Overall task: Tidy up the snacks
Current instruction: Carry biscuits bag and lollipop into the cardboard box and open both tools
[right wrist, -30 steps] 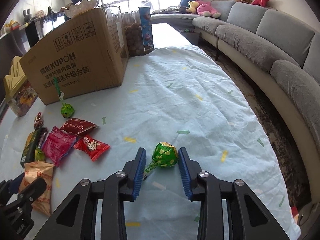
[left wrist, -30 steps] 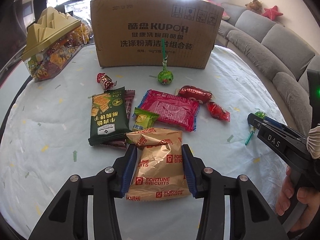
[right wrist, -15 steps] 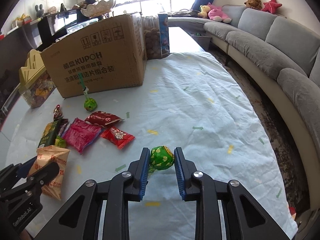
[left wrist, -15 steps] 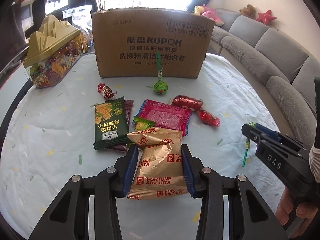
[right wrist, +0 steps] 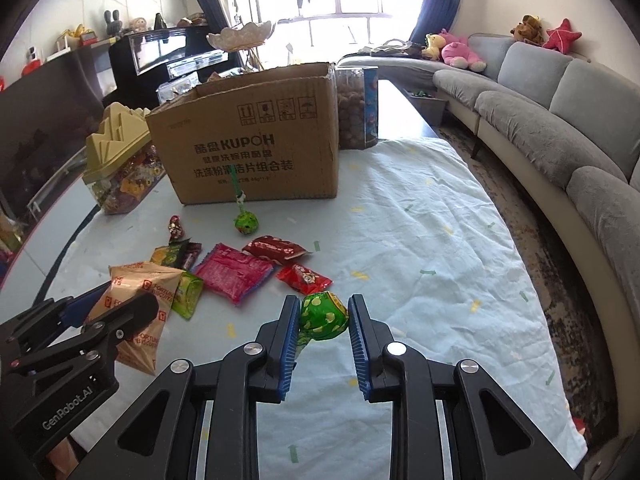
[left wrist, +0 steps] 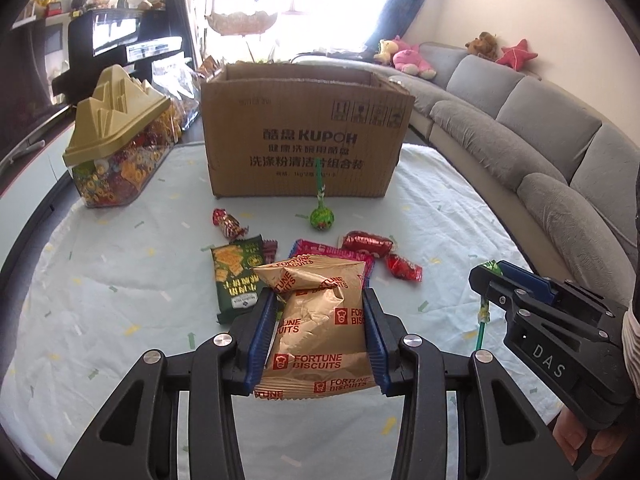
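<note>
My left gripper (left wrist: 319, 304) is shut on a gold Fortune Biscuits bag (left wrist: 320, 320), held above the cloth. In the right wrist view that bag (right wrist: 136, 300) shows at the lower left. A green lollipop (right wrist: 323, 316) is pinched between the blue pads of my right gripper (right wrist: 323, 312), which is shut on it; its stick (left wrist: 482, 322) hangs below the gripper in the left wrist view. An open cardboard box (left wrist: 306, 140) stands at the back of the table. A second green lollipop (left wrist: 321, 218) leans in front of it.
Loose snacks lie mid-table: a dark green cracker pack (left wrist: 236, 276), a pink packet (right wrist: 234, 272), red wrapped sweets (left wrist: 368, 242) (left wrist: 404, 267) (left wrist: 227, 224). A candy jar with a gold lid (left wrist: 116, 140) stands at the left. A grey sofa (left wrist: 540, 140) runs along the right.
Both grippers have risen, lifting the biscuit bag and the green lollipop off the cloth. The right jaws have closed onto the lollipop.
</note>
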`<state>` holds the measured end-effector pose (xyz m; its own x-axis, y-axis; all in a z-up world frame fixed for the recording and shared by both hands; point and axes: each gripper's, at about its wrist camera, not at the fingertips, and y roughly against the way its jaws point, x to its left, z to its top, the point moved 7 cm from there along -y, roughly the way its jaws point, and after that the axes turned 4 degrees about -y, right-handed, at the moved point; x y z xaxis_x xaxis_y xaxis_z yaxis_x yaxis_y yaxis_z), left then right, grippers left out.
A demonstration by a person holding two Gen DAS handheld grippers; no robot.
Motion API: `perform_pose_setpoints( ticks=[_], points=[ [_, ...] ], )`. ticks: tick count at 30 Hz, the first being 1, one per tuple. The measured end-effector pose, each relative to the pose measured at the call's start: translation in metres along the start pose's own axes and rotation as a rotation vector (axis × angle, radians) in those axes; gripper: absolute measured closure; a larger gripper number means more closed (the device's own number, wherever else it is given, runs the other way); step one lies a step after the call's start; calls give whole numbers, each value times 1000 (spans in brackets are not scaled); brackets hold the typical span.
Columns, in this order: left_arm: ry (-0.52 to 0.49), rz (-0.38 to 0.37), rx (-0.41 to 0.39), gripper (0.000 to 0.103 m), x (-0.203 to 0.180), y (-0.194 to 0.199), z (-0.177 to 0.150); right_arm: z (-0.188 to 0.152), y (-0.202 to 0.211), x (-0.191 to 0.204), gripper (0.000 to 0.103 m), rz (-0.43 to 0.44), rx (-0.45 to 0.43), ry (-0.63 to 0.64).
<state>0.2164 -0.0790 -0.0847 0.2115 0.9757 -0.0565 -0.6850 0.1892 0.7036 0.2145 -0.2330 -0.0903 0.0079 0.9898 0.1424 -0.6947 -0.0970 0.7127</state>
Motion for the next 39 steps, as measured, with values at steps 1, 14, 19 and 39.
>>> perform_pose_setpoints(
  ticks=[1, 14, 19, 39],
  points=[
    [-2, -3, -9, 61, 2, 3, 3, 2, 3, 2, 77, 5, -5, 0],
    [-49, 40, -156, 61, 24, 34, 45, 37, 19, 34, 77, 51, -84, 23],
    [-64, 56, -201, 61, 35, 40, 69, 59, 22, 44, 77, 65, -122, 23],
    [-93, 41, -271, 62, 70, 46, 182, 173, 20, 77, 77, 76, -260, 36]
  ],
)
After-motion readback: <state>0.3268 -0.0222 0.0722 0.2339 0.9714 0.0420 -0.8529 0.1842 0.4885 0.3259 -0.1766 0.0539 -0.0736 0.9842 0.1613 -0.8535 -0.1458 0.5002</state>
